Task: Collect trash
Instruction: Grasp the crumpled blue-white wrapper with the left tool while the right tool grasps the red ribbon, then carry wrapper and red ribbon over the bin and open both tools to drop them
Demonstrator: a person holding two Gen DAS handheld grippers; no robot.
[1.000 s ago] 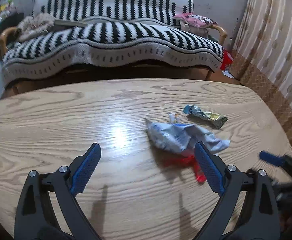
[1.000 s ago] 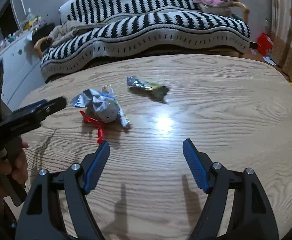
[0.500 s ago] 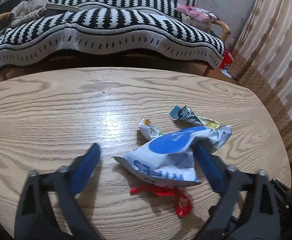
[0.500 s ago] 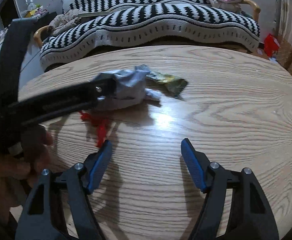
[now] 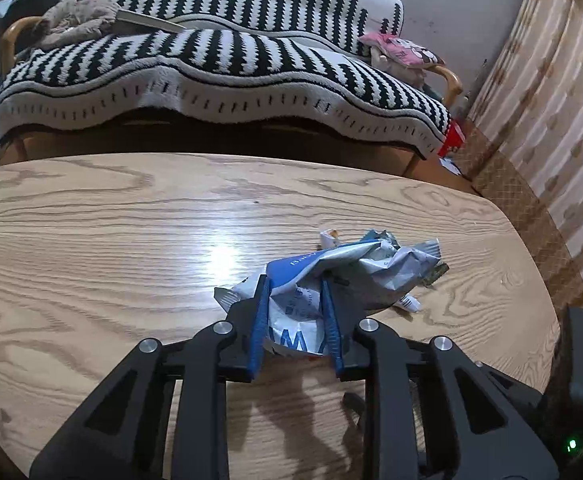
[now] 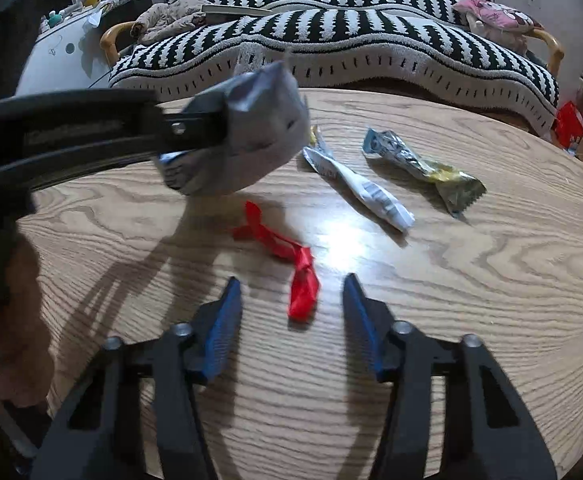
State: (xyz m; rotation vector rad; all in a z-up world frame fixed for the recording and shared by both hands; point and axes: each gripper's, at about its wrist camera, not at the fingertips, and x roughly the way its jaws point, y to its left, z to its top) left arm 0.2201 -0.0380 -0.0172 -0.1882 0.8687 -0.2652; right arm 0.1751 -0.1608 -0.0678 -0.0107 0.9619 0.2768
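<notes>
crumpled blue-white packet (image 5: 331, 276) lifted, red ribbon (image 6: 287, 252) flat

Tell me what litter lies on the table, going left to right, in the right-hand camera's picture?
Crumpled blue-and-white bag pinched in the left claw, lifted off the table → red ribbon → white twisted wrapper → green-and-yellow snack wrapper.

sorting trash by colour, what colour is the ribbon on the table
Red; the ribbon shows best in the right wrist view.

left gripper (image 5: 296, 295) clamping crumpled wrapper (image 5: 343, 276), wooden table (image 5: 111, 240)
</notes>
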